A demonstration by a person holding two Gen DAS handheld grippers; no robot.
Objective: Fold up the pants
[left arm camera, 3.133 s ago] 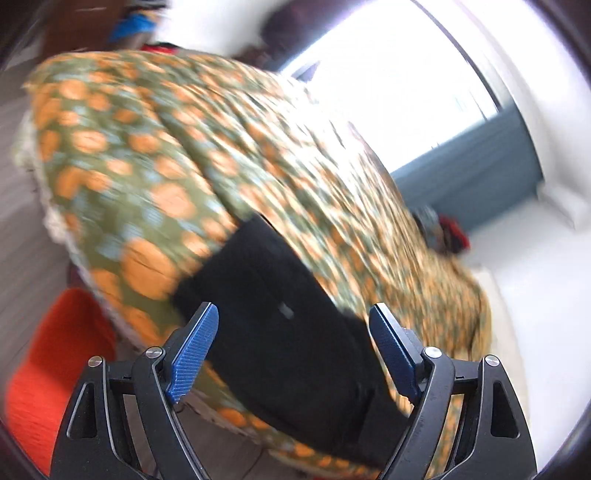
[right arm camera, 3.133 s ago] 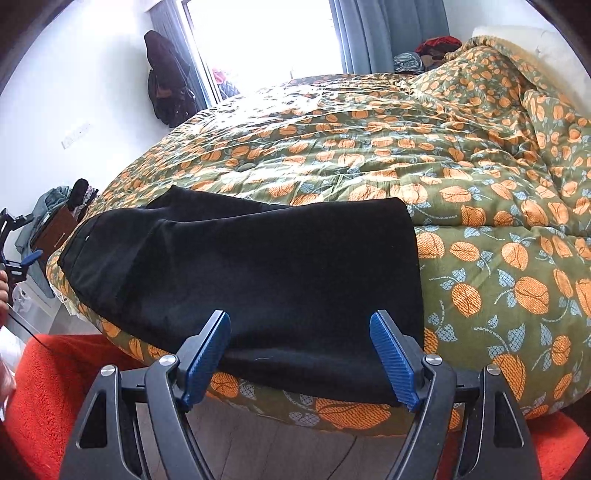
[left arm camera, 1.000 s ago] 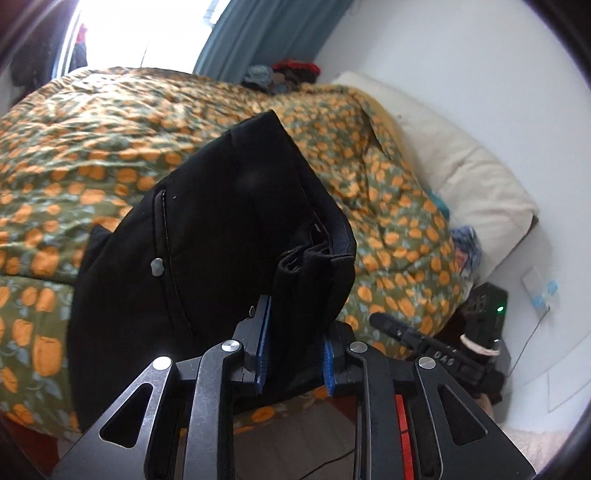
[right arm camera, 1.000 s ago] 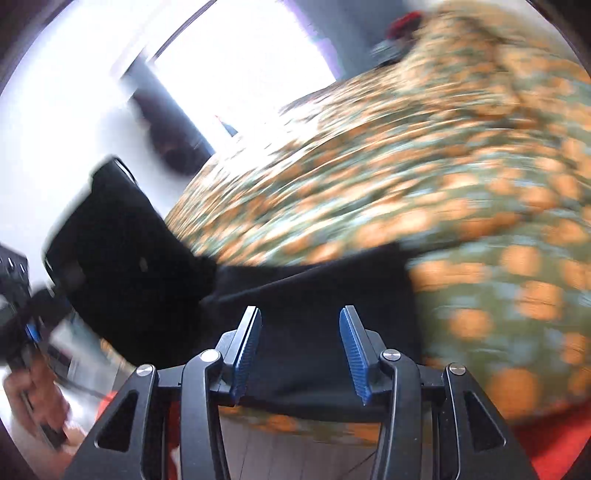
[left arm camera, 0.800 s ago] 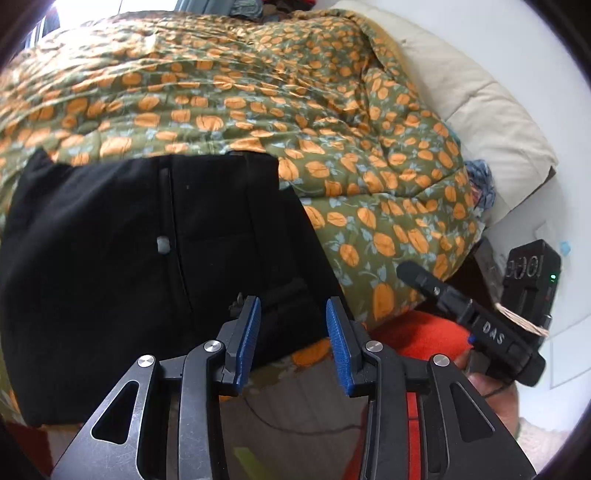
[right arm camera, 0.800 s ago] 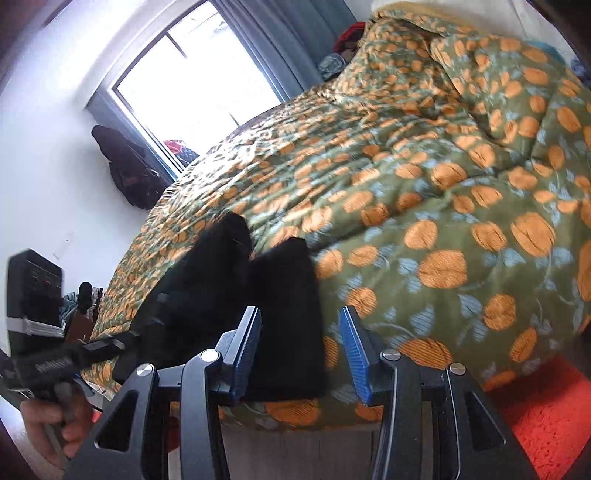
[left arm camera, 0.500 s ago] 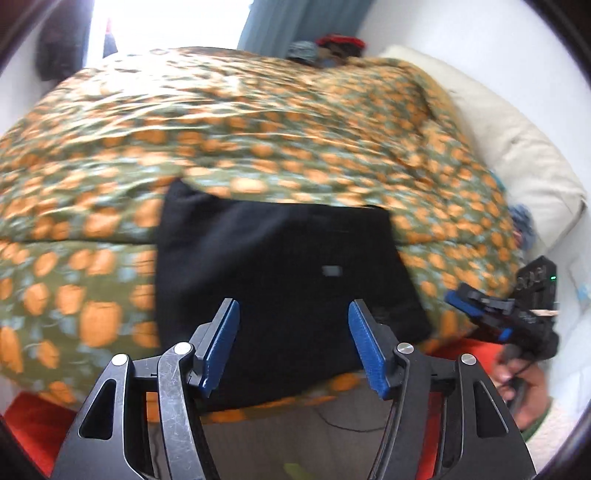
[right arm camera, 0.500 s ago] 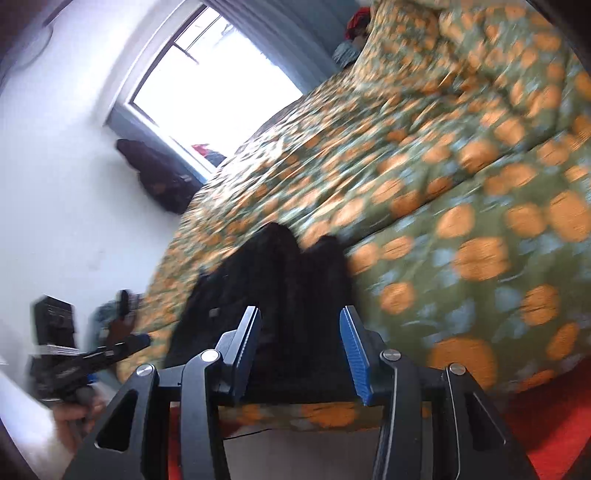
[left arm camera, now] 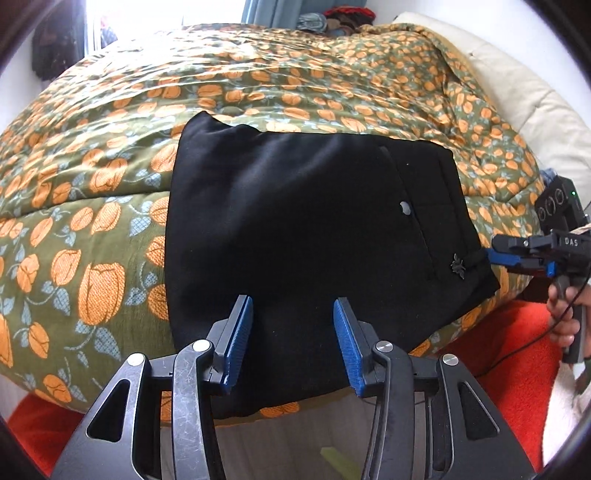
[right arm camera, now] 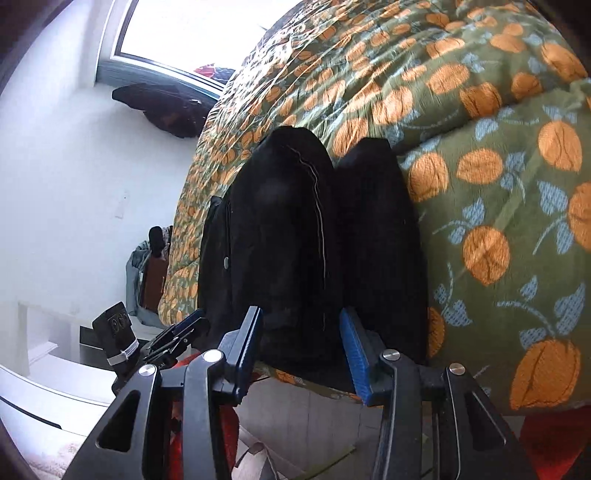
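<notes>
The black pants (left arm camera: 306, 221) lie folded in a rectangle on the near edge of the bed, waistband to the right in the left wrist view. My left gripper (left arm camera: 291, 343) is open and empty, just in front of their near edge. My right gripper (right arm camera: 301, 350) is open and empty at the waistband end of the pants (right arm camera: 295, 240). In the left wrist view it (left arm camera: 517, 256) sits at the waistband corner. The left gripper shows in the right wrist view (right arm camera: 173, 336).
The bed has a green quilt with orange fruit print (left arm camera: 110, 122) and a cream pillow (left arm camera: 517, 99) at the right. An orange rug (left arm camera: 498, 362) covers the floor at the bedside. A window (right arm camera: 192, 29) and dark hanging clothes (right arm camera: 166, 107) are at the far wall.
My left gripper let go of the waistband after carrying it over, and the pants now lie folded in half. Both grippers have opened and drawn back to the bed's edge.
</notes>
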